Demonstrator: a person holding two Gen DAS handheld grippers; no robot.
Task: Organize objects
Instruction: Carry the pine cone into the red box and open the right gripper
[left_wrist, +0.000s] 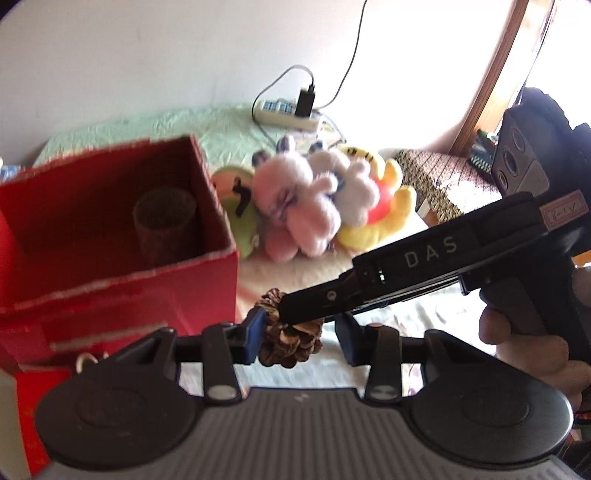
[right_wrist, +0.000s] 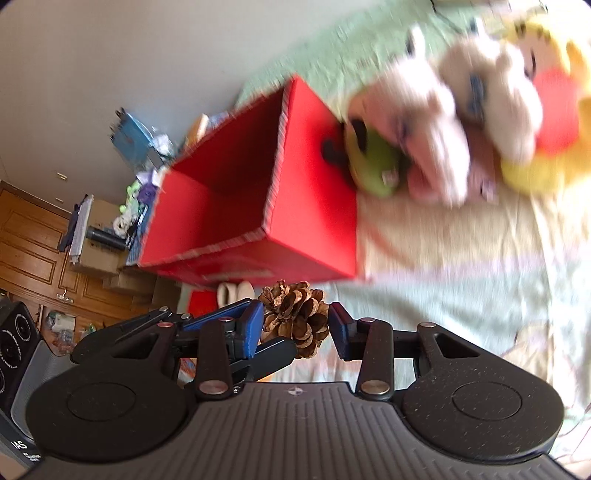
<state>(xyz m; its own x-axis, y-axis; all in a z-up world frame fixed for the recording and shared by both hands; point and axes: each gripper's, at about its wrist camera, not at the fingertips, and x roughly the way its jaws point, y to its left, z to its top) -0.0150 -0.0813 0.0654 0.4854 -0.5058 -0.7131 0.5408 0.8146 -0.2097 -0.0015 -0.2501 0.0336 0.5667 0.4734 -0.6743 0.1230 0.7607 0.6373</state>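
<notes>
We note the red box (left_wrist: 110, 229) up and left of both tongs, open-topped, a dark cup (left_wrist: 164, 221) inside. Left tongs (left_wrist: 301, 334): part-spread, left pad touching the pine cone (left_wrist: 291, 341). Right tongs (right_wrist: 295, 328): pinching the cone, it seems. Step in hand: carrying the cone. Next, we judge: clear the rim, spread tongs over the box.

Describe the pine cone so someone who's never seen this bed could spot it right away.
Find the open red box on the bed. Just in front of it, a brown pine cone sits between both grippers' blue-padded fingers. It is the only woody, scaly thing; the neighbours are soft plush toys.
</notes>
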